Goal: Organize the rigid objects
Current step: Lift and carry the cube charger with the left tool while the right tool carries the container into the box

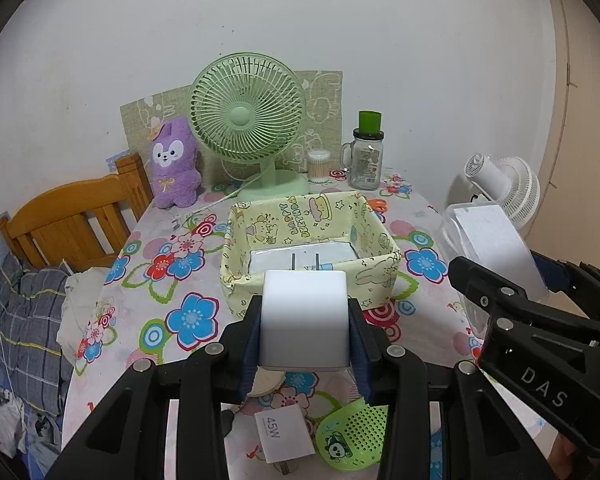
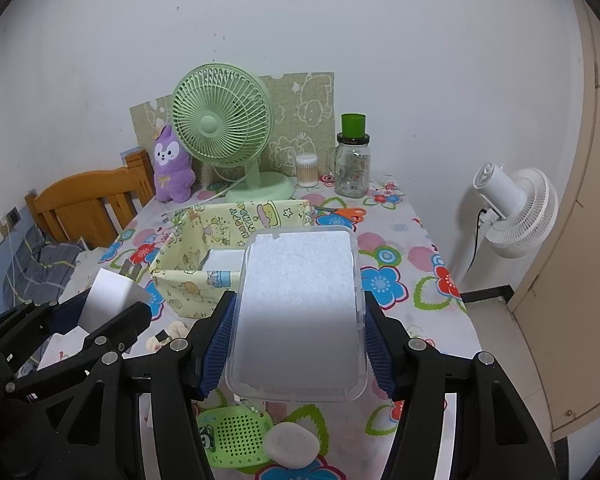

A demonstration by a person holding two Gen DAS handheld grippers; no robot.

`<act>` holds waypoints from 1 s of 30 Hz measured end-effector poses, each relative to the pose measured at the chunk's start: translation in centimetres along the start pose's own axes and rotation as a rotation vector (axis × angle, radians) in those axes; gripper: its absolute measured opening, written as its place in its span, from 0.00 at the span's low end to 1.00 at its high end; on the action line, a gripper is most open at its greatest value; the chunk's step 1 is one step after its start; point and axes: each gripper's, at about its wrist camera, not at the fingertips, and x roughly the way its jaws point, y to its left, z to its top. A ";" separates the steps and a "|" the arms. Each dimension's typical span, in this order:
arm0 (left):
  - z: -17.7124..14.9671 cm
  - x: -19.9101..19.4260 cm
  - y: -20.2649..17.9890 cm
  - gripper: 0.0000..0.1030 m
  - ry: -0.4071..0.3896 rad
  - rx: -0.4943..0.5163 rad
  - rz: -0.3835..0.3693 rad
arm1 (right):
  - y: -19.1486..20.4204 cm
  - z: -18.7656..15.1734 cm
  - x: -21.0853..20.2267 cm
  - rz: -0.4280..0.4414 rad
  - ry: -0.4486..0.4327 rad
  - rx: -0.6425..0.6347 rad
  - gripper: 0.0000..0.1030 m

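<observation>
My left gripper (image 1: 304,320) is shut on a white charger plug (image 1: 303,318), prongs pointing forward, held above the table just in front of the yellow cartoon-print box (image 1: 380,240). The box holds a flat white item (image 1: 300,258). My right gripper (image 2: 298,332) is shut on a clear plastic case (image 2: 300,312) with a white insert, held above the table to the right of the box (image 2: 220,216). The case also shows in the left wrist view (image 1: 496,248). The plug shows in the right wrist view (image 2: 114,292).
On the floral tablecloth (image 1: 172,280) lie a green perforated panda item (image 1: 352,436), a white 45W box (image 1: 284,434), a white oval case (image 2: 292,444) and orange scissors (image 2: 346,213). A green fan (image 1: 248,120), purple plush (image 1: 174,164), glass jar (image 1: 366,160) and cotton swabs (image 1: 319,166) stand behind.
</observation>
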 end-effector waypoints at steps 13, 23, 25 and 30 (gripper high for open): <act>1.8 1.9 0.6 0.38 0.007 0.003 -0.003 | 0.6 1.2 2.8 0.000 0.028 -0.020 0.60; 2.6 3.9 1.0 0.38 0.024 0.002 -0.006 | 0.9 2.0 5.3 -0.024 0.051 -0.037 0.60; 2.8 4.2 1.2 0.38 0.027 0.000 -0.002 | 1.0 2.2 5.6 -0.022 0.053 -0.039 0.60; 3.4 5.0 1.4 0.38 0.026 -0.003 0.005 | 1.1 2.8 6.6 -0.023 0.051 -0.043 0.60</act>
